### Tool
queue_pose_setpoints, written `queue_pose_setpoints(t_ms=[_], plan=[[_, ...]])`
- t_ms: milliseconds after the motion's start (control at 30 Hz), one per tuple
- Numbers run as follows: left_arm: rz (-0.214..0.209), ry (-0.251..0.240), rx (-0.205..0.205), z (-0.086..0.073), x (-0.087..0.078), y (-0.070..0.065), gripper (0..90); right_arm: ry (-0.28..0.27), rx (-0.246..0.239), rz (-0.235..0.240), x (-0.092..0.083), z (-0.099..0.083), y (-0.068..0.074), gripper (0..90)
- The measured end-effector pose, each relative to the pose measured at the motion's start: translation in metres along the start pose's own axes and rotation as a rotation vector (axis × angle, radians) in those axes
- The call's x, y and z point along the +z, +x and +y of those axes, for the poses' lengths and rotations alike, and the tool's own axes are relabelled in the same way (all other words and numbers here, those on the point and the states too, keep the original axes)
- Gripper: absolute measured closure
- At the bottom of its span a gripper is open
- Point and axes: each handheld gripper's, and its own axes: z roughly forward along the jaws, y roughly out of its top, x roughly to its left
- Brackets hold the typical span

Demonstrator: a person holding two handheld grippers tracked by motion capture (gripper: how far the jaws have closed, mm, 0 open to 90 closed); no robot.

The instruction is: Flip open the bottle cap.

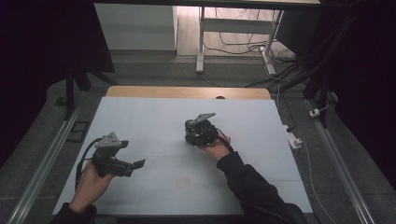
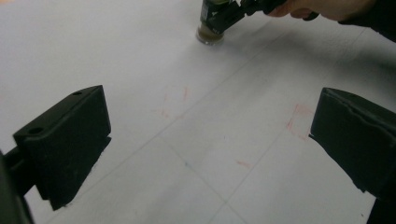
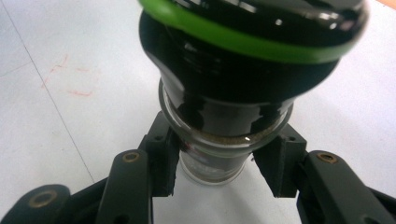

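A glass jar [image 3: 233, 60] with a black cap and a green ring stands on the white table top [image 1: 154, 112], near its middle. My right gripper [image 3: 217, 163] is shut on the jar's lower body, one pad on each side. In the high view the right gripper [image 1: 200, 133] sits right of centre, with the jar [image 1: 190, 126] at its left end. The left gripper [image 1: 135, 164] hovers low at the table's left, and its jaws point right. In the left gripper view the left gripper [image 2: 210, 140] stands open wide over bare table, with the jar [image 2: 210, 28] far ahead.
Faint red marks [image 2: 299, 121] dot the white surface. A wooden strip [image 1: 187, 92] edges the table's far side. Beyond it stand white desk legs [image 1: 201, 42] and floor cables [image 1: 243, 46]. A white power strip [image 1: 293, 139] lies off the right edge.
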Motion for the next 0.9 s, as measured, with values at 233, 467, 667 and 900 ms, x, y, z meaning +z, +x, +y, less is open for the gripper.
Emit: queue_pose_setpoints(t_ms=[233,467,667,900], plan=[[-0.038,0.005,0.03,0.018,0.02,0.001,0.0,0.003,0.0,0.002,0.0,0.0,0.0,52.7],[-0.049,0.005,0.07,0.033,0.04,-0.001,0.0,0.004,-0.002,0.002,0.0,0.0,0.0,52.7],[-0.062,0.017,0.078,0.048,0.057,-0.002,0.0,0.006,-0.004,0.002,0.0,0.0,0.0,52.8],[-0.06,0.017,0.1,0.06,0.073,-0.004,0.0,0.005,-0.002,0.0,0.0,0.0,0.0,52.8]])
